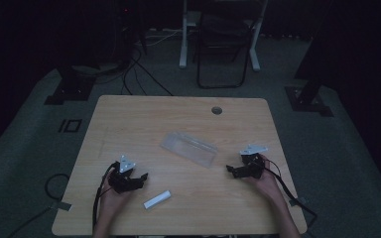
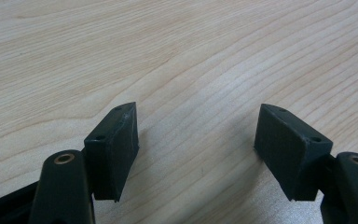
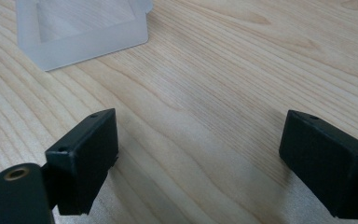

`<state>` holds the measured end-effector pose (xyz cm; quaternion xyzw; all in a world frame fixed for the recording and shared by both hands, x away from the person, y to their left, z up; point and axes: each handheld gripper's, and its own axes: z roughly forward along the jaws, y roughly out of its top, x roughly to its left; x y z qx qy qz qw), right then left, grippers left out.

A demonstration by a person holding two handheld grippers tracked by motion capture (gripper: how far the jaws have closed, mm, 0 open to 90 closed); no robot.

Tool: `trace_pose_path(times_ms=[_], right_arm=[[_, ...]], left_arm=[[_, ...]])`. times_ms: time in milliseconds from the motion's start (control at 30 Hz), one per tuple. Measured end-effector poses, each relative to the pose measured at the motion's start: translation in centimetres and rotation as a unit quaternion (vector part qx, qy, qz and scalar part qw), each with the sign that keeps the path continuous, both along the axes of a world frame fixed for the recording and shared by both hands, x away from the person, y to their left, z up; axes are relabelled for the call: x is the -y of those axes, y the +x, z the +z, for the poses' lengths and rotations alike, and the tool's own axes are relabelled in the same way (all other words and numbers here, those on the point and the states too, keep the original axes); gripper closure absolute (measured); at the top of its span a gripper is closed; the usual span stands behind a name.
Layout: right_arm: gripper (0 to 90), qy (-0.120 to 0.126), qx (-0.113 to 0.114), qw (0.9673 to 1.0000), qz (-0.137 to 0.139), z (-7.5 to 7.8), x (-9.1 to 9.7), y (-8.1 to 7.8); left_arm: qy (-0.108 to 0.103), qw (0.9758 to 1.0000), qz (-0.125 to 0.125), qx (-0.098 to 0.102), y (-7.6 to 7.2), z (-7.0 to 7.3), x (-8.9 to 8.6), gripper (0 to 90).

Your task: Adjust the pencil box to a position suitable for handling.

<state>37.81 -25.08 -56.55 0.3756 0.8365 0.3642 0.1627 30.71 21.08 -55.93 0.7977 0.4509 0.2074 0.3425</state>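
Our left gripper [image 2: 196, 140] rests low on the table [image 1: 129, 124] with its jaws spread wide and nothing between them. Our right gripper [image 3: 200, 149] is likewise spread and empty, pointing toward a clear plastic tray [image 3: 81, 32] that lies near its tips but apart from them. From above, the tray [image 1: 188, 148] sits at the middle of the table between our hands, and a small white stick [image 1: 157, 199] lies just beside the left gripper [image 1: 140, 179]. We judge the work has barely begun: neither piece is picked up yet. Nothing blocks either reach. Beyond the table stand a chair [image 1: 222, 44] and loose floor cables [image 1: 134, 74].
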Motion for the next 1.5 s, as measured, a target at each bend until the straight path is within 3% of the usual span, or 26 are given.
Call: trace_pose_path(times_ms=[433, 667, 767, 900, 1000, 1133, 1267, 1300, 1367, 1500], right_arm=[[11.7, -0.001, 0.0, 1.0, 0.003, 0.0, 0.0, -0.2], [22.2, 0.004, 0.002, 1.0, -0.007, 0.3, -0.3, -0.5], [26.4, 0.003, 0.013, 0.9999, -0.005, 0.9, -1.1, -0.9], [32.5, 0.023, 0.016, 0.9996, 0.002, 1.7, -2.4, -1.1], [28.9, 0.037, 0.009, 0.9993, 0.006, 1.8, -3.5, -1.0], [25.1, 0.03, 0.011, 0.9994, 0.008, 1.9, -5.2, -0.8], [25.7, 0.054, 0.008, 0.9985, -0.009, 2.3, -6.2, -0.2], [26.7, 0.053, 0.007, 0.9985, -0.013, 2.3, -6.5, -0.1], [36.9, 0.043, 0.006, 0.9988, -0.023, 2.2, -6.9, 0.2], [52.3, 0.038, -0.016, 0.9986, -0.035, 1.6, -7.2, 1.1]], left_arm=[[0.001, 1.0, 0.007, -0.004, -0.3, 0.2, 0.1, 36.0], [0.003, 0.9999, 0.009, -0.006, -0.6, 0.2, 0.1, 37.1], [0.003, 0.9999, 0.009, -0.005, -0.6, 0.2, 0.1, 37.1], [0.003, 0.9999, 0.009, -0.005, -0.5, 0.2, 0.1, 37.1], [0.002, 1.0, 0.009, -0.004, -0.5, 0.2, 0.1, 37.1], [0.002, 1.0, 0.008, -0.003, -0.5, 0.2, 0.1, 37.1], [0.001, 1.0, 0.008, -0.003, -0.5, 0.1, 0.1, 37.1], [0.0, 1.0, 0.008, -0.002, -0.5, 0.1, 0.1, 37.0], [0.0, 1.0, 0.008, -0.002, -0.4, 0.1, 0.1, 37.0], [0.001, 1.0, 0.008, -0.003, -0.4, 0.1, 0.1, 37.1]])
